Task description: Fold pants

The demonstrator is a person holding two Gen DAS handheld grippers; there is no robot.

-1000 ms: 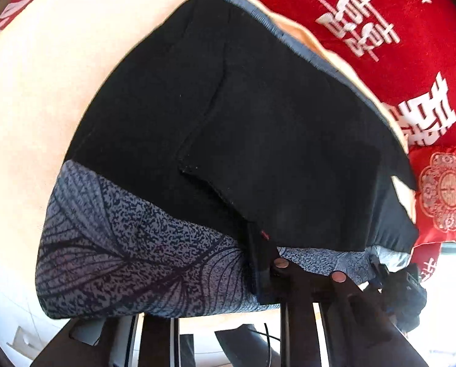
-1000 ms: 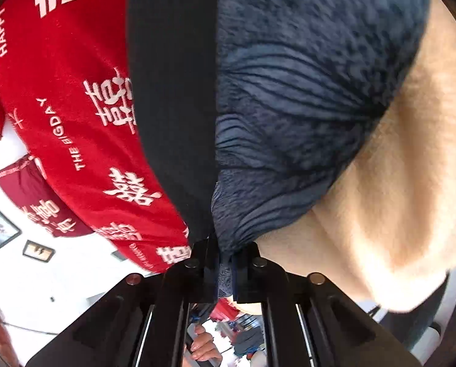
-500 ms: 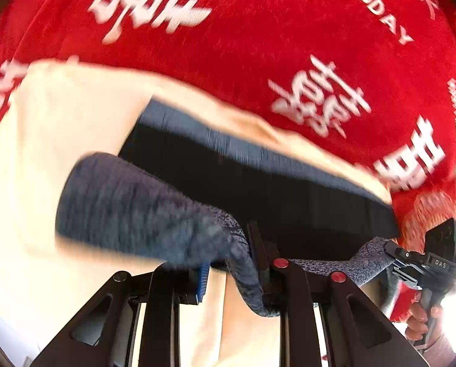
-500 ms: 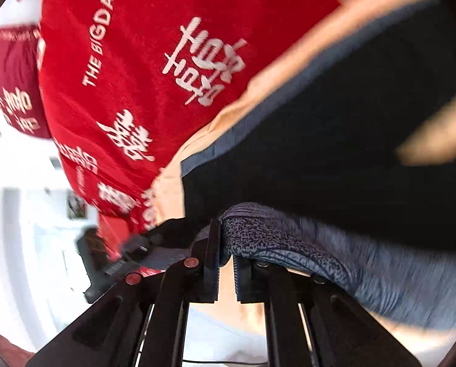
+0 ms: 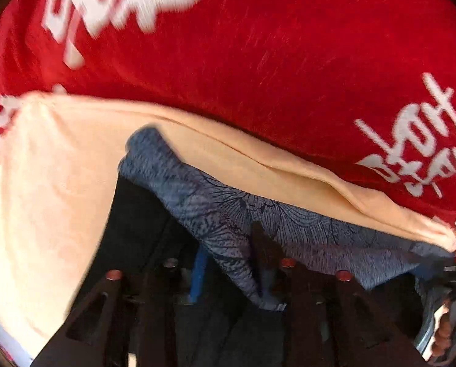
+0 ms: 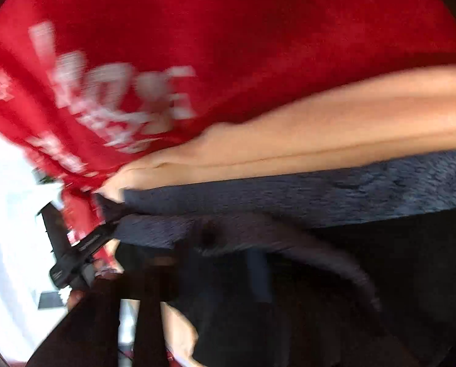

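We see the pants (image 5: 246, 214), a black garment with a grey-blue, leaf-printed cuff band, lying on a peach-coloured fleece blanket (image 5: 50, 183) that is spread over a red plush cover with white lettering (image 5: 258, 46). In the left wrist view the printed band runs from about ten o'clock down to four o'clock, folded over the black cloth, which fills the lower middle.

Our left gripper (image 5: 231, 272) sits at six o'clock, its jaws opening; a fold of the printed band still hangs between the two black fingers, and the pads no longer look pressed on it. At four o'clock, at the far end of the band, the other gripper shows as a dark shape with a hand below it.

In the right wrist view, heavily blurred, the printed band crosses from three o'clock to nine o'clock, with the blanket just above it and the black cloth below. Our right gripper (image 6: 209, 275) is at six o'clock, jaws opening and already wide; a drooping grey fold lies between them, but the blur hides any contact. The left gripper appears at eight o'clock, at the band's end.
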